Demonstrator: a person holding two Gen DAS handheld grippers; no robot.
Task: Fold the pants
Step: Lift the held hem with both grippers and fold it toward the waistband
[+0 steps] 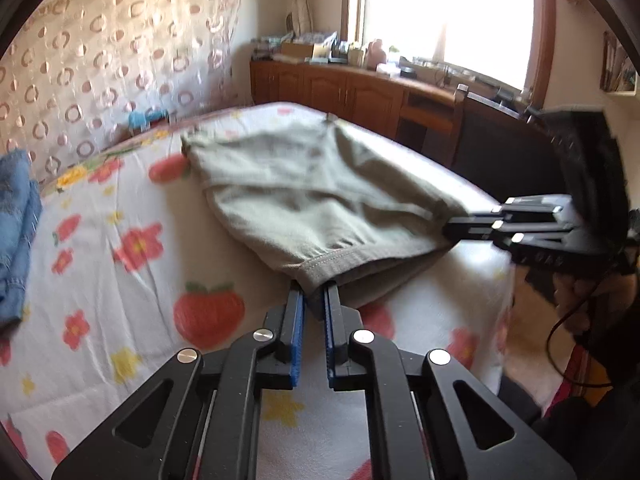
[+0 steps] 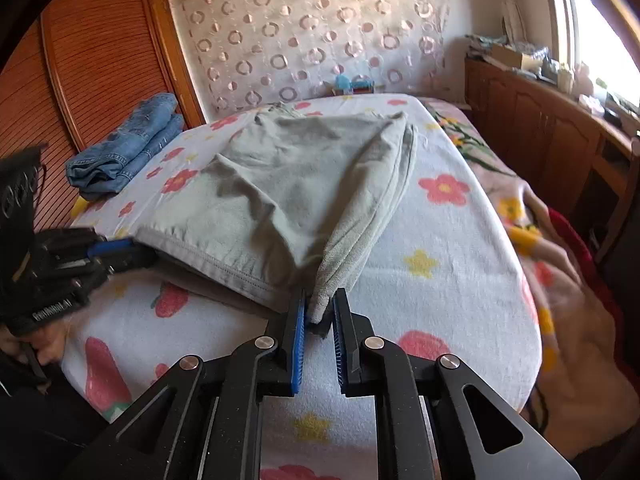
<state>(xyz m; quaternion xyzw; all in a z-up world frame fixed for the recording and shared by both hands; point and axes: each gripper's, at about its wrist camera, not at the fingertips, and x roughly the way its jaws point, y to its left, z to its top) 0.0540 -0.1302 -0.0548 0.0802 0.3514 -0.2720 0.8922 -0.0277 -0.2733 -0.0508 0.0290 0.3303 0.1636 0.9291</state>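
Pants [image 1: 304,196] lie across the flowered bed [image 1: 120,280], hem end lifted at 6 o'clock; left gripper [image 1: 315,304] and right gripper [image 2: 320,308] each pinch a hem corner. Folding looks barely begun: lengthwise fold remains.

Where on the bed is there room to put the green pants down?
Bare flowered sheet lies right of the green pants, out to the bed's edge, and in front of both grippers. The far left corner is crowded by folded jeans.
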